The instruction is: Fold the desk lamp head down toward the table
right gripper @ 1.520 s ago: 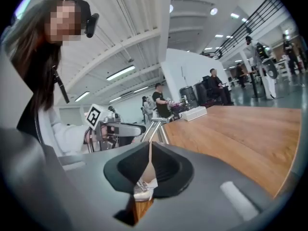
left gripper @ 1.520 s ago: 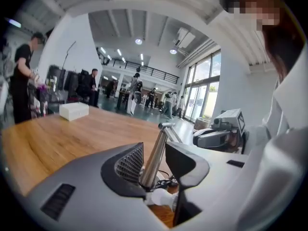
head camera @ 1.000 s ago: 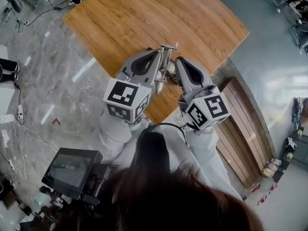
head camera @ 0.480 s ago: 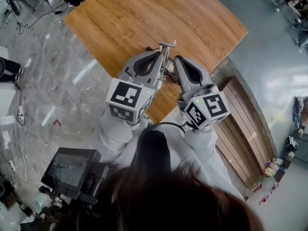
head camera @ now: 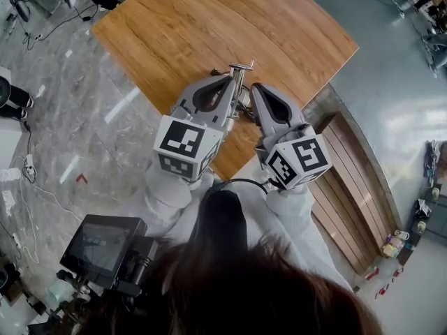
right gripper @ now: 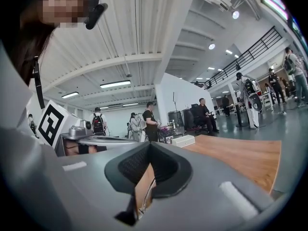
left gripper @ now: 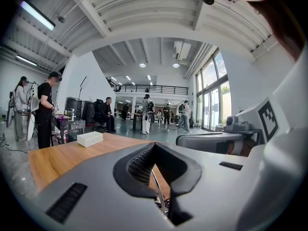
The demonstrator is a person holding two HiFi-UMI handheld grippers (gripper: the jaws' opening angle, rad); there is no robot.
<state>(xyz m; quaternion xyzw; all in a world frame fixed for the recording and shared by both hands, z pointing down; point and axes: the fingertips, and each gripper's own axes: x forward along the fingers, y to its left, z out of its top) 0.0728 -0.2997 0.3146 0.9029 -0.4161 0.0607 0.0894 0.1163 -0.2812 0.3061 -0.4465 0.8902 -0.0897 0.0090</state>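
A silver desk lamp [head camera: 242, 67] stands at the near edge of the wooden table [head camera: 209, 19], and only its top bar and a bit of its arm show between my two grippers. My left gripper [head camera: 230, 81] is just left of the lamp and my right gripper [head camera: 255, 89] just right of it. The lamp's flat grey head [left gripper: 211, 141] shows edge-on beside each gripper [right gripper: 103, 140]. The left gripper [left gripper: 154, 146] has its jaws shut tip to tip, and so does the right gripper [right gripper: 150, 146]. A thin metal rod shows below each pair of jaws, not between the pads.
A white box [left gripper: 90, 138] lies at the table's far end [right gripper: 184, 140]. Several people stand and sit in the hall beyond [left gripper: 45, 109]. A wooden bench [head camera: 356, 187] runs along the table's right side. A monitor on a stand [head camera: 101, 246] is at my lower left.
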